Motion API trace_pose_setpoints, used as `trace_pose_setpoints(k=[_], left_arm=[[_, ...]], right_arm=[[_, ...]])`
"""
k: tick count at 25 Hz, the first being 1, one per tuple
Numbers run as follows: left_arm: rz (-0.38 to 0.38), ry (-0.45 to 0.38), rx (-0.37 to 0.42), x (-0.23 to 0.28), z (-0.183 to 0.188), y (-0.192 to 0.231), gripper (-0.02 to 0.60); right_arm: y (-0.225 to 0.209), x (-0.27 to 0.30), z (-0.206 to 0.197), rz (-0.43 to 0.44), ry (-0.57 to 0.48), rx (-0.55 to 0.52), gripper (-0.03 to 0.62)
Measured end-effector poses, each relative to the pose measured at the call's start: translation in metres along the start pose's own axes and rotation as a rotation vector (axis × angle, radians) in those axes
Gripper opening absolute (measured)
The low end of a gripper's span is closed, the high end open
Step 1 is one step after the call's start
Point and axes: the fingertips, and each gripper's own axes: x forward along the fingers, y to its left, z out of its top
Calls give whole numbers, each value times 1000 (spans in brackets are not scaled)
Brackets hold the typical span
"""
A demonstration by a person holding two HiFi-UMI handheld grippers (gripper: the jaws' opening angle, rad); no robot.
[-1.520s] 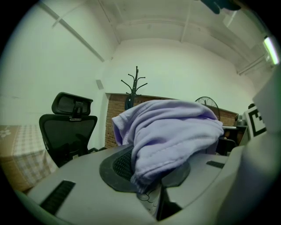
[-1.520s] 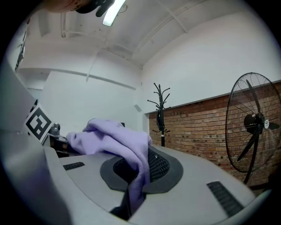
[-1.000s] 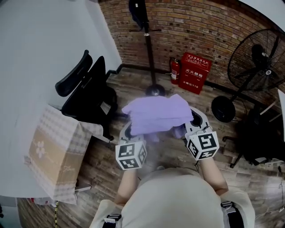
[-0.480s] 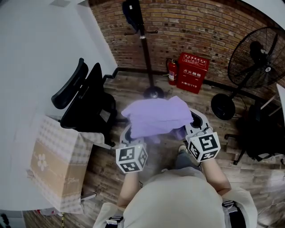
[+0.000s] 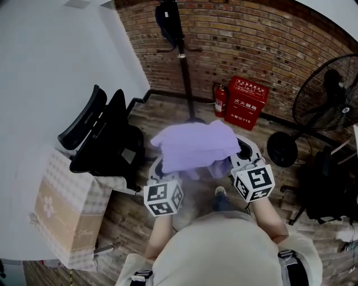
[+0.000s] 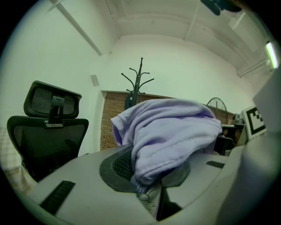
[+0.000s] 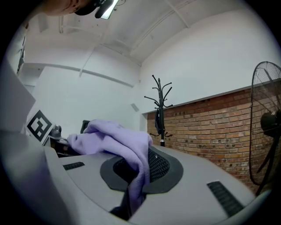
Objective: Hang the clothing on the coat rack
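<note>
A lilac garment (image 5: 194,146) is stretched between my two grippers at chest height. My left gripper (image 5: 163,177) is shut on its left edge, where the cloth (image 6: 167,136) bunches over the jaws. The right gripper (image 5: 246,162) is shut on the other edge, and the fabric (image 7: 118,145) drapes down between its jaws. A black coat rack (image 5: 180,50) stands ahead by the brick wall with a dark item hanging at its top (image 5: 165,17). The rack (image 6: 138,81) shows behind the cloth in the left gripper view, and the rack (image 7: 160,110) is also in the right gripper view.
A black office chair (image 5: 103,137) stands to the left, beside a checked cloth-covered box (image 5: 70,215). A red fire-extinguisher box (image 5: 248,103) and an extinguisher (image 5: 221,100) sit at the wall. A big floor fan (image 5: 330,95) is on the right. The floor is wooden planks.
The person has stepped forward: the coat rack and chair look nearer in all views. The garment stays held the same way by both grippers.
</note>
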Motion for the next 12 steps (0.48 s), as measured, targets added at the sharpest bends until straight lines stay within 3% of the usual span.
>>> trace_pose_setpoints(k=[12], left_arm=[[61, -26, -15, 113, 39, -24, 80]], right_arm=[[-101, 85, 22, 60, -27, -29, 14]])
